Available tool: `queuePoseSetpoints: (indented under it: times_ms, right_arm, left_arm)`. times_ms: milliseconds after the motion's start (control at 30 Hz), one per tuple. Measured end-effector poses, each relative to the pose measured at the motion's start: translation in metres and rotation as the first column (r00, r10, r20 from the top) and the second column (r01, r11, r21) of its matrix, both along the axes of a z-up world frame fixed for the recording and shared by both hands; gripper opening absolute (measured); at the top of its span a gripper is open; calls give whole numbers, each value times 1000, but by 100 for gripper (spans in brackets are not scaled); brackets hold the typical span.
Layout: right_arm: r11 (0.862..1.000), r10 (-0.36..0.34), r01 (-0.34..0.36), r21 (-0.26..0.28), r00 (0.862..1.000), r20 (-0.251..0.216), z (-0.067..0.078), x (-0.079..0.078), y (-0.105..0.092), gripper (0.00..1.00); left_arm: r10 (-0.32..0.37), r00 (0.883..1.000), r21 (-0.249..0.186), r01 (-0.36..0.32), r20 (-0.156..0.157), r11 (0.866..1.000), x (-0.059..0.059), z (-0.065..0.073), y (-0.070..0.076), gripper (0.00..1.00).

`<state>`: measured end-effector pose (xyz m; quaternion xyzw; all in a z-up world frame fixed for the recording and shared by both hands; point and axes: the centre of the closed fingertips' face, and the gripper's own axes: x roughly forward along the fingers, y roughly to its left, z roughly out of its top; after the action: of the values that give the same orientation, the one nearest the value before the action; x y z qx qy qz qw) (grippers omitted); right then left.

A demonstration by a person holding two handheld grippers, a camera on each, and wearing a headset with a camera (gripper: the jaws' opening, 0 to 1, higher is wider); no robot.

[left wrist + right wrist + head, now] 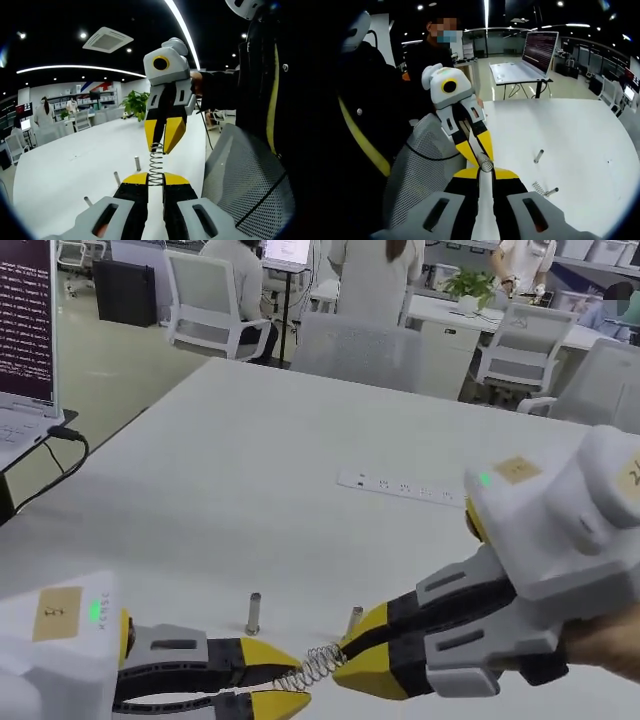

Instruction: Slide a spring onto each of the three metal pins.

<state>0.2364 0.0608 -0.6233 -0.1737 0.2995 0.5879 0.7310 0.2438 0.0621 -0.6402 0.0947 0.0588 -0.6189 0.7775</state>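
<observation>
A steel spring [310,668] is stretched between my two grippers just above the white table [300,470]. My left gripper [290,688] is shut on its near-left end, and my right gripper [345,655] is shut on the other end. In the left gripper view the spring [156,162] runs from my left gripper [156,178] up to the right gripper [162,146]. One upright metal pin [254,612] stands behind the spring; a second pin [355,618] is partly hidden by the right jaws. Three pins [137,163] [116,178] [88,201] stand in a row. Another spring [537,187] sits by a pin [551,191].
A white power strip [400,487] lies across the middle of the table. A laptop [25,330] with a black cable [55,465] sits at the far left. Office chairs [355,350] line the far edge, and people work at desks behind. A mesh chair back [245,185] is close by.
</observation>
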Motion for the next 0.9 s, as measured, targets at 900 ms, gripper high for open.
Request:
queuePoseSetpoints:
  times_ms: [900]
  right_arm:
    - [939, 239, -219, -264, 970, 47, 1, -3, 25, 12]
  left_arm:
    - [18, 1000, -10, -18, -19, 1000, 2, 1, 1, 2]
